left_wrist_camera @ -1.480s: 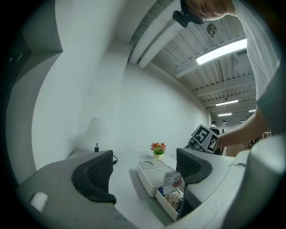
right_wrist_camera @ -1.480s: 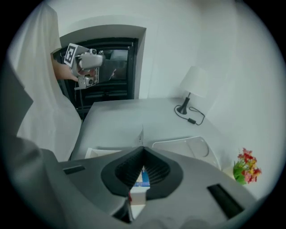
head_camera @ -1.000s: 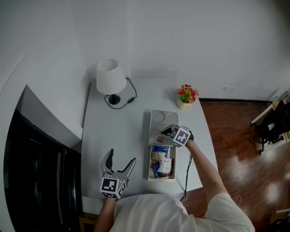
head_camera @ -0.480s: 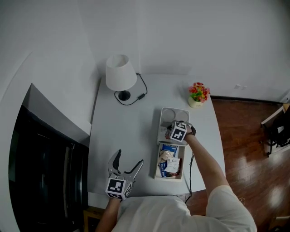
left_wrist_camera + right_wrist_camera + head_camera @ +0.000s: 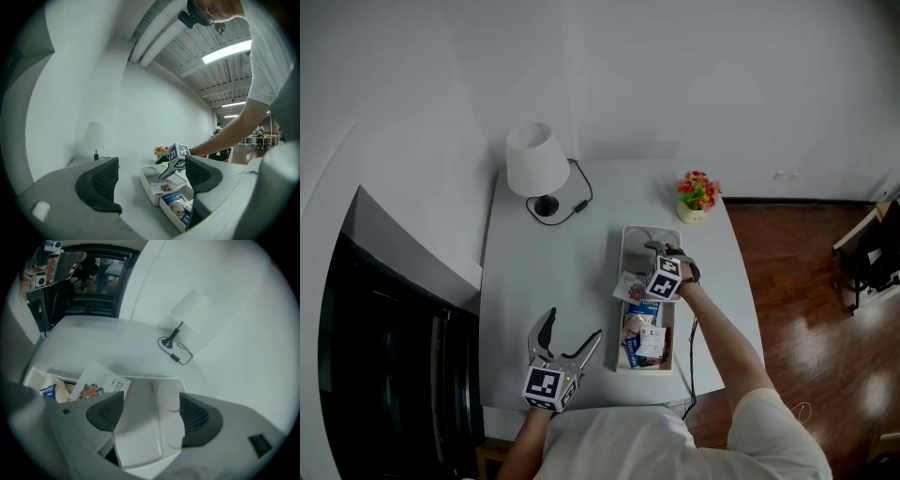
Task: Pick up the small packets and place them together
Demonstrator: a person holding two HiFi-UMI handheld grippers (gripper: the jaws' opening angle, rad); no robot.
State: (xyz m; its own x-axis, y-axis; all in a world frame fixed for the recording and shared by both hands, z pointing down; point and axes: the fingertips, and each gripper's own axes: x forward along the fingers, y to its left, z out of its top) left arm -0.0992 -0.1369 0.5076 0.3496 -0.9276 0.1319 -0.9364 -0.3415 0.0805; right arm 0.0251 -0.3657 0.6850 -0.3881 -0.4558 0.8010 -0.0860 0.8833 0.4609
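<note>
A white divided tray [image 5: 622, 246] lies on the white table. Its near compartment holds several small packets [image 5: 641, 339], blue and tan. A flat white packet with a coloured picture [image 5: 628, 285] lies across the tray's left rim, over the middle section. My right gripper [image 5: 660, 251] hovers above that middle section. Its jaws are opening, and only bare tray [image 5: 140, 437] shows between them. In the right gripper view the pictured packet [image 5: 99, 383] lies just left of the left jaw, free of the pads. My left gripper [image 5: 572, 328] is open and holds nothing, near the table's front edge, left of the tray.
A table lamp [image 5: 532, 161] with a black cable [image 5: 577, 195] stands at the back left. A small flower pot [image 5: 697, 195] sits at the back right. The tray's far end has two round hollows [image 5: 168, 394]. A dark gap runs left of the table [image 5: 384, 347].
The right gripper's jaws have come apart over the tray, and the pictured packet it carried now lies loose on the rim. The left gripper keeps its pose.
</note>
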